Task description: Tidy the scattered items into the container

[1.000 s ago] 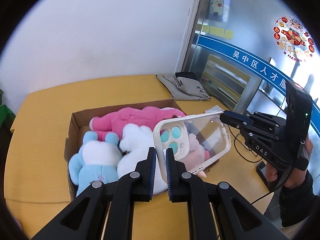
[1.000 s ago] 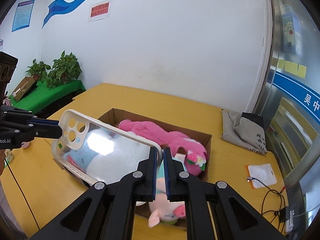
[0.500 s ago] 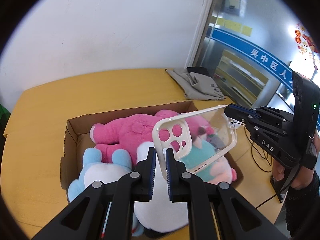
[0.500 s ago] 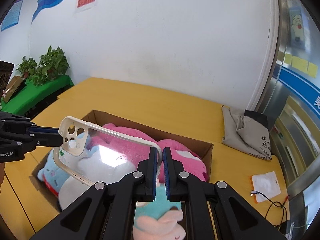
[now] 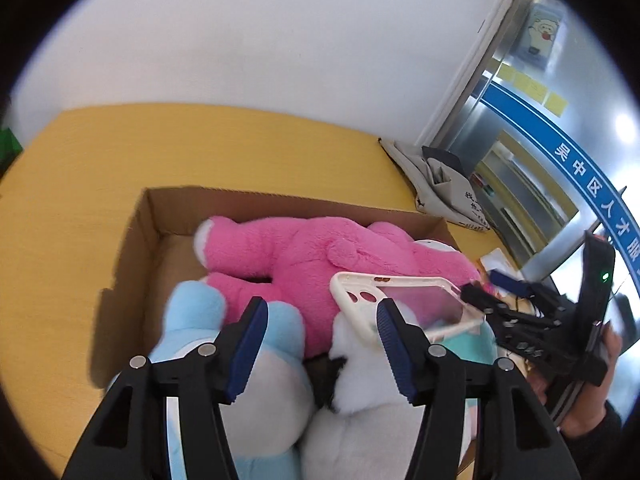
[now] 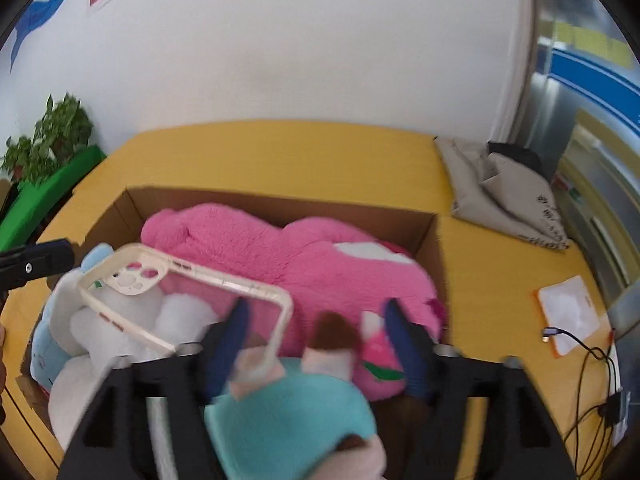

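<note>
Left wrist: left gripper (image 5: pixel 318 334) spread wide, holding nothing. Phone case (image 5: pixel 404 306) lies on the plush toys (image 5: pixel 320 256) inside the cardboard box (image 5: pixel 136 236); right gripper (image 5: pixel 486 294) at its far end, also parted.

Right wrist: right gripper (image 6: pixel 316 334) spread, empty. Phone case (image 6: pixel 180 296) rests tilted on the white plush (image 6: pixel 132 320). Lift both straight up, avoid snagging the rim.

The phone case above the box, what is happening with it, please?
A person holds a claw in each hand over the cardboard box full of plush toys. Both the left claw and the right claw are open, and the clear phone case lies tilted on the white plush and the pink plush, apparently just let go. A grey bag lies on the yellow table.
</note>
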`<state>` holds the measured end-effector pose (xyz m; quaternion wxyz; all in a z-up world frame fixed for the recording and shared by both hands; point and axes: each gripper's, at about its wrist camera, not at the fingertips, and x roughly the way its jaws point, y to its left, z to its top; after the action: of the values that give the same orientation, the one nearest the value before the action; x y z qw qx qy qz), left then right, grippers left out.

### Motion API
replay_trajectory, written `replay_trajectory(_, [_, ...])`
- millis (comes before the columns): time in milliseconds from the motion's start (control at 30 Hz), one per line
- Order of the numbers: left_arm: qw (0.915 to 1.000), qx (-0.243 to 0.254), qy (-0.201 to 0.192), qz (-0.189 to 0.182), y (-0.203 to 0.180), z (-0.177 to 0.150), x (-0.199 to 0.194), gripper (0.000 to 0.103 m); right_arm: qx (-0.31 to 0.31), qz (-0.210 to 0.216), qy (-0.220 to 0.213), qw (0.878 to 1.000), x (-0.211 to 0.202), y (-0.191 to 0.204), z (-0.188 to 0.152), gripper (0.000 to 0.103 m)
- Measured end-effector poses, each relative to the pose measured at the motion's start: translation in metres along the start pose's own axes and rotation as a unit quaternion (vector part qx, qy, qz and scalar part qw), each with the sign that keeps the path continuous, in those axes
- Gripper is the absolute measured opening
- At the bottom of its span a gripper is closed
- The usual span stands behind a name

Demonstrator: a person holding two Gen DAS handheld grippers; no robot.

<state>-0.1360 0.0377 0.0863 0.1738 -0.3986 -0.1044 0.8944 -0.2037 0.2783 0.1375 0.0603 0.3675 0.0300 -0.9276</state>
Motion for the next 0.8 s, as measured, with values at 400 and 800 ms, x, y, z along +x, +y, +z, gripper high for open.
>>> replay_trajectory(400, [0.9942, 0.020, -0.077, 0.073, -0.006, -0.109, -0.079, 0.071, 0.024, 0.039, -0.089, 0.995, -0.103, -0.019, -0.105, 0.100])
replay_trajectory(800, [0.9913, 0.004, -0.066, 0.114, 0.008, -0.169, -0.039, 0.075, 0.003, -0.007, -0.080, 0.997, -0.056, -0.007, -0.175, 0.102])
